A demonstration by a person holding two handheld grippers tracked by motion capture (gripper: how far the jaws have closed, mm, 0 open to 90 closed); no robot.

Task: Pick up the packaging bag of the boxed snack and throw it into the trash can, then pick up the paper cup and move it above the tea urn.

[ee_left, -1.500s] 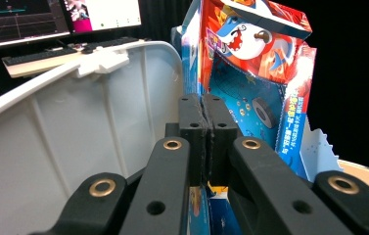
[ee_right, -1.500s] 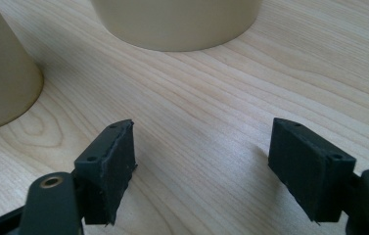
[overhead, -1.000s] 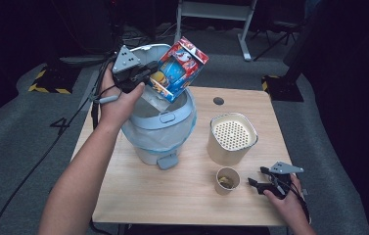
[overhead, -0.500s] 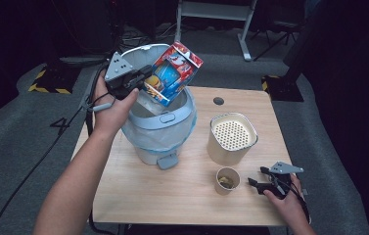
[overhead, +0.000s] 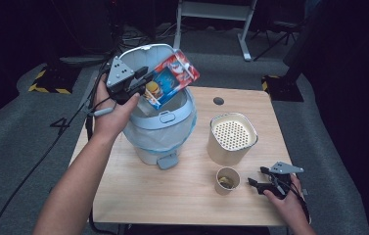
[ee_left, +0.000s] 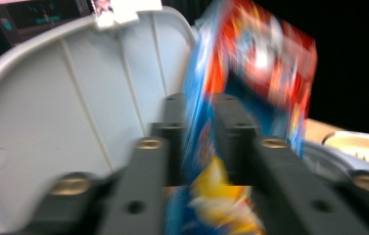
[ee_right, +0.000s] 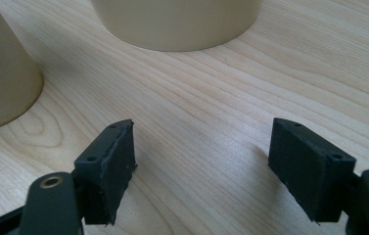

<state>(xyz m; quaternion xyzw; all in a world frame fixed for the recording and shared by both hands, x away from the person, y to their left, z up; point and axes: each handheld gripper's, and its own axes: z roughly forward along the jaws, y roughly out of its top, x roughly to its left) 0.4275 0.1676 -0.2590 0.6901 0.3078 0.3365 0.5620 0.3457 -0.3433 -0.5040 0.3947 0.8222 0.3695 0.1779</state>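
Snack packet (overhead: 171, 79) is clamped in the left hand-held gripper (overhead: 140, 88) and has been shifted lower, over the open bin (overhead: 165, 128), upper centre of frame. Release probably next. Right hand-held gripper (overhead: 263, 180) rests released on the bench (overhead: 182, 196).

Table: a light wooden table (overhead: 172, 196) is standing on grey carpet, its grain running lengthwise.
Far edge: a dark round hole (overhead: 218, 101) is showing in the top.
Left-centre: a pale lidded bin (overhead: 165, 129) is sitting on it, lid raised.
Right: a cream perforated-top canister (overhead: 231, 139) is standing near a small paper cup (overhead: 227, 180).
Near right corner: the right gripper (overhead: 265, 181) is resting on the surface, jaws parted.
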